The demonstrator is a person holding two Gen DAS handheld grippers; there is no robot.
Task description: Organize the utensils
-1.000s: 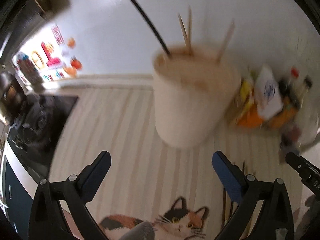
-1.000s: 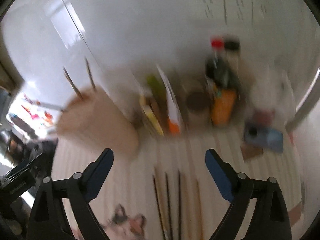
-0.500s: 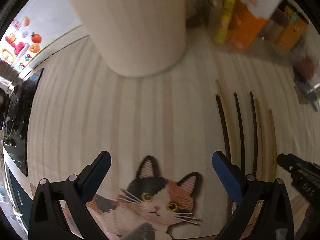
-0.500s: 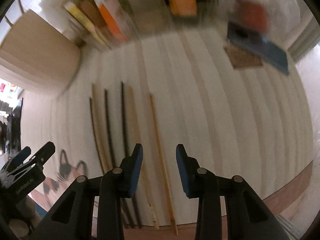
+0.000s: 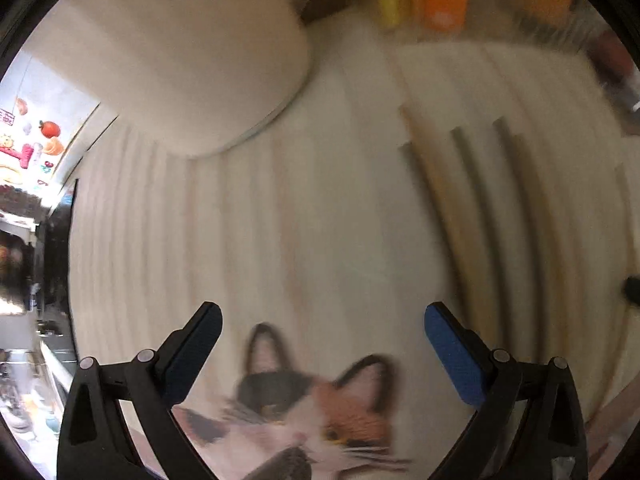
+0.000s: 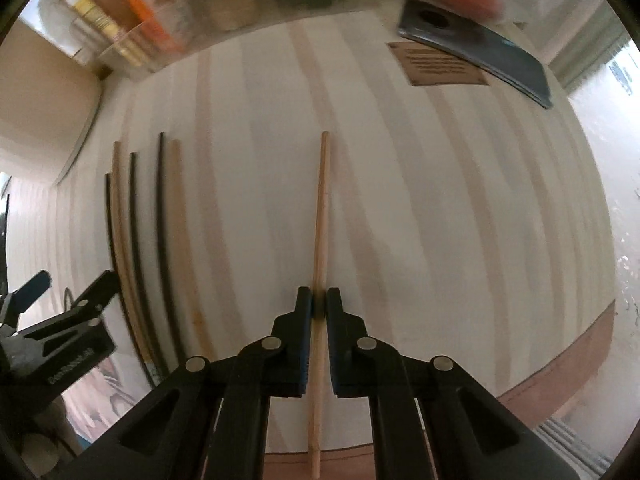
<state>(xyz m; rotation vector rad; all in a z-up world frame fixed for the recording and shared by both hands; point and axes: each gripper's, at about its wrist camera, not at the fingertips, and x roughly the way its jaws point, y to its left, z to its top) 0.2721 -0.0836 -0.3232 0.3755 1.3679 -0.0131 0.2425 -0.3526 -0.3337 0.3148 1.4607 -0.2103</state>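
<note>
Right gripper (image 6: 318, 307) points straight down — just closing on wooden chopstick (image 6: 322, 216).

Pale striped wooden countertop (image 6: 420, 208) here; one light wooden chopstick (image 6: 322, 216) lies alone mid-counter; five more chopsticks (image 6: 136, 232), dark and light, lie side by side to its left; beige utensil holder (image 5: 180, 60), cat mat (image 5: 304, 412), brown card (image 6: 438, 65) and dark flat case (image 6: 480, 56) sit on it too

One chopstick (image 6: 322, 216) lies alone on the table (image 6: 440, 220); five more (image 6: 160, 240) lie well left; holder (image 5: 180, 60) stands behind those.
</note>
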